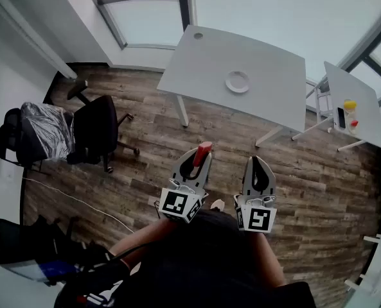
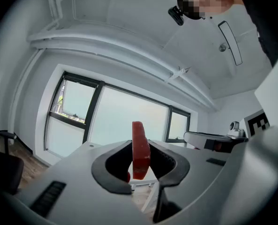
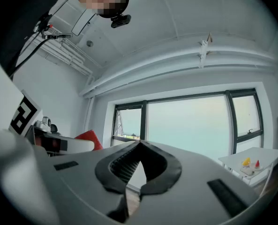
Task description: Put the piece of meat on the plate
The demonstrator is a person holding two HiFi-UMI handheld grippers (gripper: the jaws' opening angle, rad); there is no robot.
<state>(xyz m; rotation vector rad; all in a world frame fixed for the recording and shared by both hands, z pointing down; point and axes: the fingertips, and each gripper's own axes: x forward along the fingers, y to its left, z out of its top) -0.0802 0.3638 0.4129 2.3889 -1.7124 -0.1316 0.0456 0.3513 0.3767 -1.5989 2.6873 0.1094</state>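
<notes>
- My left gripper [image 1: 200, 160] is clamped on the piece of meat [image 1: 203, 151]. In the left gripper view the red slab [image 2: 140, 146] stands on edge between the two dark pads, and its top pokes above them.
- The meat is up in the air, over the wooden floor [image 1: 145, 117], well short of the table.
- My right gripper [image 1: 259, 164] is closed with nothing in it. In the right gripper view the jaw tips [image 3: 139, 145] meet.
- I hold both grippers level, side by side, in front of my body, the left one slightly further forward.
- From the right gripper's camera, a red corner of the meat [image 3: 88, 137] shows off to the left.
- The white plate [image 1: 237, 82] sits on the white table [image 1: 274, 63] ahead of me, nothing on it, well apart from the meat.
- A smaller side table [image 1: 360, 92] stands at the right, with a yellow bottle [image 1: 349, 106] on it.
- A black office chair [image 1: 97, 130] is on the floor to my left.
</notes>
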